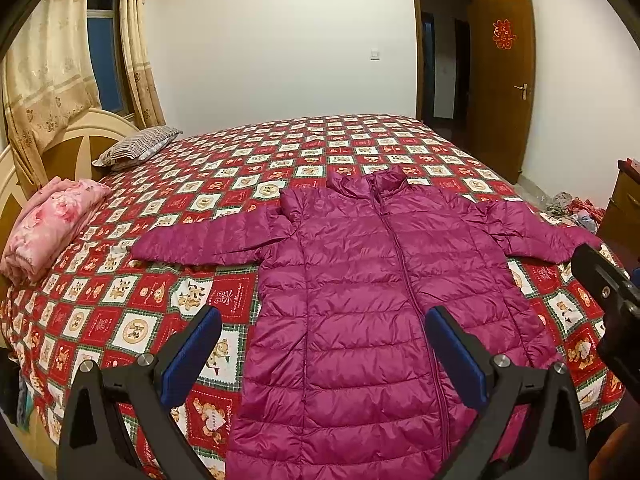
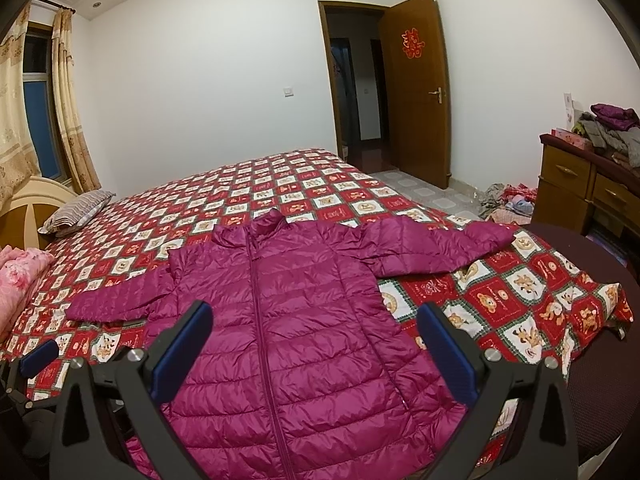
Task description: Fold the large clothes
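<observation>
Jacket spread flat on the bed, both my tools above its hem.

The magenta jacket (image 1: 360, 280) lies zipped, sleeves out, on the checked bed (image 1: 200, 184); my left tool (image 1: 324, 352) and right tool (image 2: 316, 348) hover spread apart, holding nothing.

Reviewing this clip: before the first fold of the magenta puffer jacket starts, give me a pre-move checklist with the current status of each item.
1. Jacket lies flat, front up on the bed: ok.
2. Zipper closed: ok along the visible length.
3. Both sleeves spread outward, left sleeve and right sleeve: ok.
4. Left gripper open and empty: ok.
5. Right gripper open and empty: ok.
6. Hem fully on the bed: cannot tell, the bottom edge runs out of both views.
</observation>
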Action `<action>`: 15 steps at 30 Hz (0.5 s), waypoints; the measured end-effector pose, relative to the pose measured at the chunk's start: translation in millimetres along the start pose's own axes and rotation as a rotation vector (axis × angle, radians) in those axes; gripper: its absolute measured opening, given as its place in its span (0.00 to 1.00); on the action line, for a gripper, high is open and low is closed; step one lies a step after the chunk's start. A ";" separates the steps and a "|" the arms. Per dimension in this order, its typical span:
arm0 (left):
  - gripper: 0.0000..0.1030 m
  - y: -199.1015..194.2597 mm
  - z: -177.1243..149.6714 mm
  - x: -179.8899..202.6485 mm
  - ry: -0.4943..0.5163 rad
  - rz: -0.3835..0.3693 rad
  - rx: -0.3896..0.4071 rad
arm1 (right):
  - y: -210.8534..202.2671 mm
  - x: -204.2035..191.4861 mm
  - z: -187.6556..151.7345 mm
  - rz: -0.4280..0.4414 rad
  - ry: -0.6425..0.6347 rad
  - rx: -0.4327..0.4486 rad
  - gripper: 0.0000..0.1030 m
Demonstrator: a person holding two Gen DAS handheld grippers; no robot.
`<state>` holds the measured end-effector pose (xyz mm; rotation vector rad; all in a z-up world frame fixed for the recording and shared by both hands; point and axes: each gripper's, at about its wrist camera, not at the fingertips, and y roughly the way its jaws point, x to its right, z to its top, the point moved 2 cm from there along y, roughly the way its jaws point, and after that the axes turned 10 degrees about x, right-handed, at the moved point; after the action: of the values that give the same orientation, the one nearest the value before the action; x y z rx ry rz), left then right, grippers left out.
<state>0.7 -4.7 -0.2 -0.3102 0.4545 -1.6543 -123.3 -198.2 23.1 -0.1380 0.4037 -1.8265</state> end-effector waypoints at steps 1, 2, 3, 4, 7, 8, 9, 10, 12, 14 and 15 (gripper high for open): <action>0.99 0.1 0.0 0.3 0.000 0.000 0.000 | 0.0 -0.8 0.4 0.000 0.000 0.002 1.00; 0.99 0.1 -0.1 0.3 0.001 0.002 0.000 | -0.4 -0.5 0.6 -0.001 0.000 0.002 1.00; 0.99 0.1 0.1 0.9 0.000 0.003 0.000 | 0.0 -1.1 0.3 -0.002 -0.001 0.003 1.00; 0.99 0.7 1.3 1.4 -0.001 0.003 0.000 | 0.2 -1.1 0.3 -0.001 -0.001 0.003 1.00; 0.99 0.5 1.2 1.5 0.000 0.000 -0.001 | 0.3 -1.0 0.0 -0.001 -0.002 0.001 1.00; 0.99 0.5 1.2 1.3 0.000 0.001 -0.001 | 0.4 -0.8 0.2 -0.001 -0.003 0.000 1.00; 0.99 0.4 1.1 1.2 -0.001 0.000 -0.001 | 0.4 -1.3 0.3 -0.001 -0.002 0.001 1.00; 0.99 0.5 1.1 1.3 0.000 0.001 0.000 | 0.3 -1.3 1.0 -0.001 -0.003 -0.001 1.00; 0.99 0.3 0.9 1.0 0.000 0.001 0.000 | 0.5 -1.8 0.6 -0.002 -0.003 -0.001 1.00; 0.99 0.3 1.0 1.4 -0.001 0.001 0.000 | 0.4 -1.6 0.3 -0.002 -0.003 -0.001 1.00; 0.99 0.3 0.9 0.9 0.000 0.002 0.000 | -0.3 -0.8 0.4 -0.002 -0.002 -0.002 1.00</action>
<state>1.2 -5.8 0.4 -0.3091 0.4546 -1.6526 -123.3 -197.5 23.6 -0.1422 0.4043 -1.8275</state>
